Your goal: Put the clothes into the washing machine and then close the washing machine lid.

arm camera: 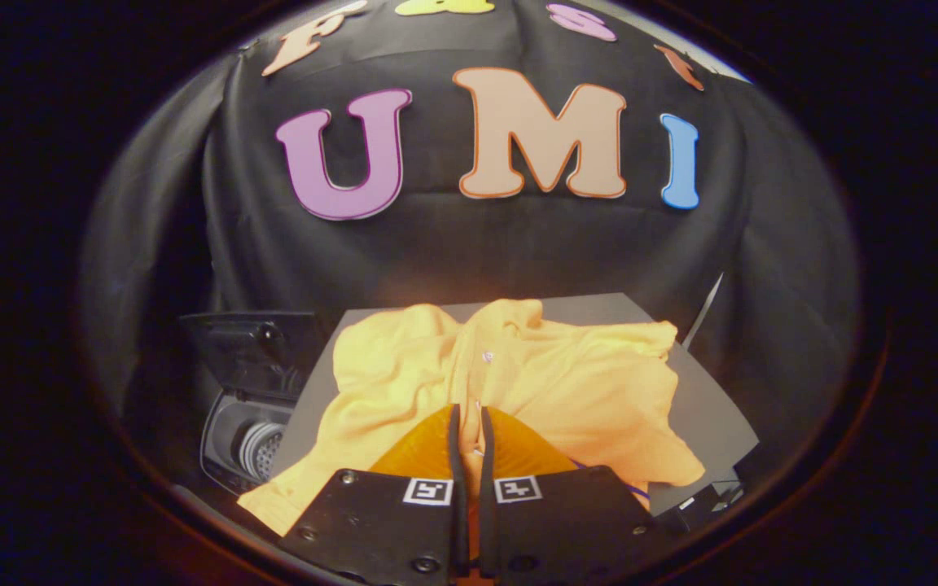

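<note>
A yellow button-up shirt (567, 382) lies crumpled and spread over a grey board (713, 415). My gripper (469, 413) is down on the shirt's near middle, its two fingers drawn almost together with a thin fold of the yellow cloth pinched between them. To the left of the board and lower down stands a small dark washing machine (245, 443). Its lid (253, 350) is swung up and back, and the perforated drum (261, 449) shows inside the opening. One sleeve of the shirt hangs off the board's near left corner, close to the machine.
The grey board's right corner (750, 443) juts out beyond the shirt, with a small dark object (709, 496) just below it. A thin pale strip (705, 313) leans behind the board's far right edge. Black cloth walls close in on all sides.
</note>
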`<state>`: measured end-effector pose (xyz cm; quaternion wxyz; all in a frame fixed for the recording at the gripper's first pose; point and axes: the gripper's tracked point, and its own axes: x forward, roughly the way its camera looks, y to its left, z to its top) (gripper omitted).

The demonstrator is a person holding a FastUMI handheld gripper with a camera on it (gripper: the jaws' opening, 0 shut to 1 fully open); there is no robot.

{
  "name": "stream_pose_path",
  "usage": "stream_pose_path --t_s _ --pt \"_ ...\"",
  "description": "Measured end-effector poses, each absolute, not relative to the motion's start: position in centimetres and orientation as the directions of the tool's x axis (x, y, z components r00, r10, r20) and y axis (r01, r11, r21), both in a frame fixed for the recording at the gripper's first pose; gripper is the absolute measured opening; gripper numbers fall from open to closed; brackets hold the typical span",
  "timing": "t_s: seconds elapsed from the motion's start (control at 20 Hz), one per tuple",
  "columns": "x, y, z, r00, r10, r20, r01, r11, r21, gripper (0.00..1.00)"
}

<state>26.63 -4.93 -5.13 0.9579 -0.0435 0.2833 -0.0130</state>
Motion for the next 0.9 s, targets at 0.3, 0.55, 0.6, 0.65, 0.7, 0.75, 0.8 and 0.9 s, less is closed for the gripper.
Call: stream_pose_path --t_s 0.3,0.55,0.6,0.65,0.7,0.75,0.8,0.9 --pt "25.4 -2.3 0.2 0.876 -0.046 -0.481 -0.006 0.994 -0.106 0.05" --pt "24.7 2.9 3.4 0.908 0.010 -0.418 -0.018 1.000 -0.015 0.05" --pt "24.4 4.0 3.5 0.907 0.024 -0.421 -0.031 0.999 -0.010 0.05" --pt "24.2 5.5 3.3 0.902 0.040 -0.431 -0.040 0.999 0.009 0.05" --pt "24.1 7.2 3.2 0.899 0.058 -0.434 -0.058 0.998 0.013 0.05" --pt "24.0 8.6 3.1 0.898 0.069 -0.434 -0.080 0.997 -0.006 0.05" --pt "23.9 9.9 3.2 0.898 0.072 -0.433 -0.098 0.995 -0.037 0.05" --pt "23.9 13.2 2.9 0.896 0.101 -0.433 -0.144 0.987 -0.068 0.05"
